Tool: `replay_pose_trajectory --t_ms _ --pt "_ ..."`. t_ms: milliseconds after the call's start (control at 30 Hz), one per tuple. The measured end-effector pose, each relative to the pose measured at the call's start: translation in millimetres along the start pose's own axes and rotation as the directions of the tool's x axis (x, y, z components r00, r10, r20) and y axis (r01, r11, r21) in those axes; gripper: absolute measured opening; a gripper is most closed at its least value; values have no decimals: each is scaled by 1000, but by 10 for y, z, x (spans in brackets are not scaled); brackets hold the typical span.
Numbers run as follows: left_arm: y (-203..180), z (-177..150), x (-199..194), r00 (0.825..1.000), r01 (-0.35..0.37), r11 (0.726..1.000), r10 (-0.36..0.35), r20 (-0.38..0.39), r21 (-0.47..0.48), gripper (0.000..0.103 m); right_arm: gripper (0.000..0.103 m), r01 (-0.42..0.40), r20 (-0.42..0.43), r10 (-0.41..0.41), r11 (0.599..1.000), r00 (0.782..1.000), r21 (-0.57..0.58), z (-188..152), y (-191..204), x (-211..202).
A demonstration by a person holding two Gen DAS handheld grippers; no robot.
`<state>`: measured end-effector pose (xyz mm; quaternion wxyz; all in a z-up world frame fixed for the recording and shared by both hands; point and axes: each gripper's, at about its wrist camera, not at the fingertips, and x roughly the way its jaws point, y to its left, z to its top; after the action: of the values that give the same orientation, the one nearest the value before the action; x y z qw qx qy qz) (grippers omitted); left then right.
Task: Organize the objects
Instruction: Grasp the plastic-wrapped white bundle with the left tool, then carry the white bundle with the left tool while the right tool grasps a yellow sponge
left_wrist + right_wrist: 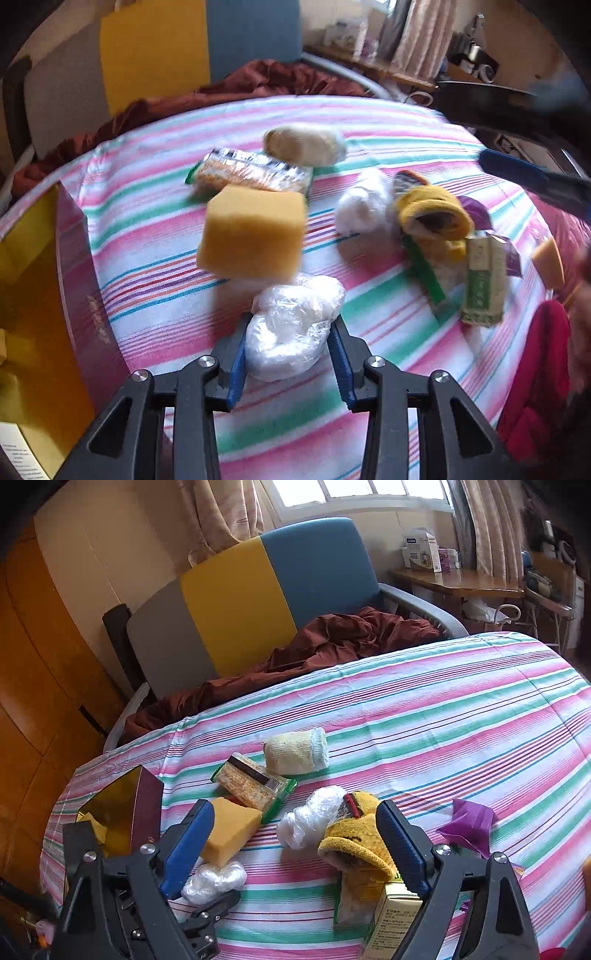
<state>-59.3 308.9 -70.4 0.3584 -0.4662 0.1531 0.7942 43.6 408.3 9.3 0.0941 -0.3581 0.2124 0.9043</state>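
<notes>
**Wrapped bundle in the left claw, box off to the left**

Left wrist: your left gripper (288, 354) is squeezing the plastic-wrapped white bundle (291, 328) crosswise; the open maroon box (79, 273) is sitting left of it.

Right wrist: your right gripper (295, 845) is hanging wide open, holding nothing, above the yellow sock (356, 834).

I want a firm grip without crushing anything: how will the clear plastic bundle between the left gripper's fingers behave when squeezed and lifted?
The plastic bundle looks like crinkled film, so it probably compresses and weighs little. Its glossy surface may slip against the left gripper pads. It bulges past the fingers, so loose folds could sag or shift once lifted.
</notes>
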Motion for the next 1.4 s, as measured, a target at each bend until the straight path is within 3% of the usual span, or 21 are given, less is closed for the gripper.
replay_pose_trajectory --t_ms 167,333,400,667,867,1000,1033,1067,1167,1267,1400 --pt "-253 -492 -362 996 18 990 -31 89 137 39 90 -8 -17 8 999 1000 -46 -31 89 35" --pt "-373 -1020 -479 996 20 974 -37 75 224 38 90 -32 -60 26 994 998 -100 -91 196 109" --pt "-342 -1165 -537 995 15 975 -36 90 222 28 90 -45 -86 33 990 996 -137 -137 282 151" --pt "-212 -1175 -592 993 41 982 -61 103 184 28 87 -74 -248 3 958 969 -277 -410 685 495" --pt "-164 -1193 -583 990 64 983 -84 111 170 28 88 -100 -337 34 978 941 -181 -367 857 833" --pt "-146 -1204 -586 989 75 985 -93 116 157 28 87 -13 -353 -46 987 935 -163 -336 925 1132" --pt "-143 -1204 -585 989 77 985 -96 117 155 28 84 3 -358 -63 986 931 -167 -337 929 1196" --pt "-137 -1204 -584 988 80 985 -99 118 154 28 61 20 -365 -88 982 927 -187 -352 940 1248" --pt "-90 -1198 -574 986 93 985 -112 124 148 28 56 13 -358 -122 956 926 -293 -412 1029 1204" --pt "-64 -1184 -561 984 107 985 -124 128 134 28 55 -18 -387 -156 911 909 -411 -551 1075 1054" --pt "-38 -1170 -561 982 120 986 -135 135 115 28 55 -72 -431 -135 899 892 -432 -736 857 809"
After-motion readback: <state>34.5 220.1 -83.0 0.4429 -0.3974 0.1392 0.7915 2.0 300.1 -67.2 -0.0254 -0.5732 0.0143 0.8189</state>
